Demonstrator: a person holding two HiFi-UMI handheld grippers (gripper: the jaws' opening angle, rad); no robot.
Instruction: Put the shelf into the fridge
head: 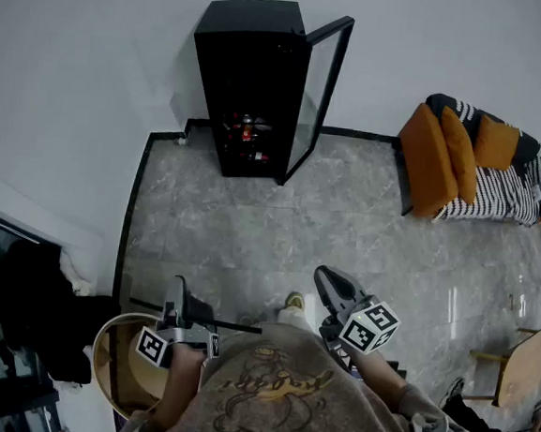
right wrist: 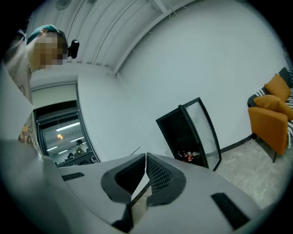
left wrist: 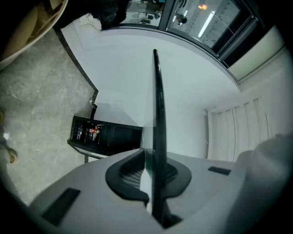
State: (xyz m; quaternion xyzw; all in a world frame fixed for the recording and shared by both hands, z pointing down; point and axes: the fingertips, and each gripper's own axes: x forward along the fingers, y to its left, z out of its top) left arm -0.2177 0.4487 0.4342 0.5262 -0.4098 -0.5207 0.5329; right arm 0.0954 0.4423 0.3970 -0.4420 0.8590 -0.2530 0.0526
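The shelf is a clear glass pane with a thin black edge (head: pixel 207 320), held low in front of the person's body. My left gripper (head: pixel 179 287) is shut on it. In the left gripper view the black edge (left wrist: pixel 158 100) runs straight up out of the closed jaws (left wrist: pixel 149 153). My right gripper (head: pixel 329 281) is to the right, and its jaws (right wrist: pixel 145 157) are closed on the pane's thin side. The black fridge (head: pixel 249 86) stands against the far wall across the floor. Its glass door (head: pixel 319 92) hangs open to the right, with bottles (head: pixel 247 128) low inside.
A marbled grey floor (head: pixel 250 237) lies between me and the fridge. An orange sofa with a striped throw (head: pixel 463 161) stands at the right wall. A round wooden table (head: pixel 107 361) is at my lower left, a wooden table (head: pixel 521 364) at the right.
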